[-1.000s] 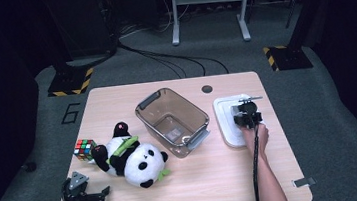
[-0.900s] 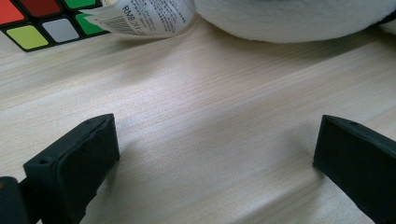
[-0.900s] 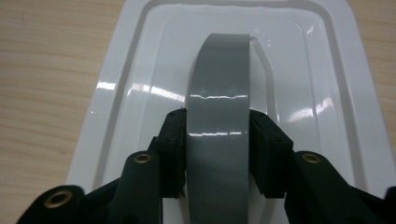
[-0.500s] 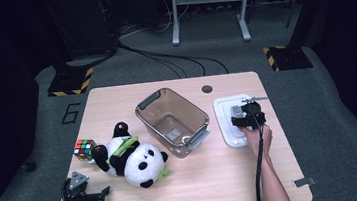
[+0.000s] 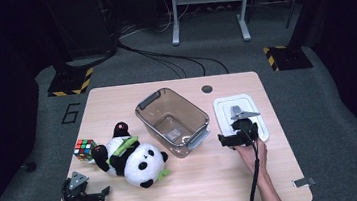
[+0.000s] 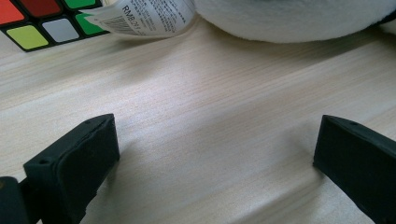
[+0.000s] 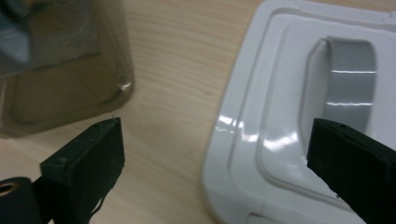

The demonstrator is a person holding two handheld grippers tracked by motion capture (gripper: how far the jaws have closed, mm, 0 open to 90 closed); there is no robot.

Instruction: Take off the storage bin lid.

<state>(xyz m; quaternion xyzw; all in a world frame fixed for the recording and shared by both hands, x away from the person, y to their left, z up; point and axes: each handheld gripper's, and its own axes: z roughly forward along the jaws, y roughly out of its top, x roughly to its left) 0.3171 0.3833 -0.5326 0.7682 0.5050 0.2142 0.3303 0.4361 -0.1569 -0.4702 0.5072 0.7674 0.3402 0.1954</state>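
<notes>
Right gripper [image 5: 234,138] at 4 o'clock on table [image 5: 116,99], jaws spread wide, just been opening, nothing pinched between them. In right gripper view: one jaw over bare wood, other jaw over near corner of white lid [image 7: 299,116]; grey handle [image 7: 350,79] of lid at 1 o'clock from jaws. Lid flat on table, at 3 o'clock from clear bin [image 5: 172,121], near it but apart. Bin open-topped, grey latches at both ends, a small pale item on its floor, too blurred to identify. Corner of bin at 10 o'clock in right gripper view.

Left gripper [image 5: 87,198] at 7 o'clock on table, low over wood, jaws wide apart, nothing between. Plush panda [image 5: 135,158] at 1 o'clock from it, lying on its side; printed tag [image 6: 144,16] and white belly at top of left gripper view. Colour cube [image 5: 84,149] at 9 o'clock from panda, just beside its paw. Dark round grommet [image 5: 207,89] at 12 o'clock edge of table. Number 6 marked on floor at 10 o'clock
</notes>
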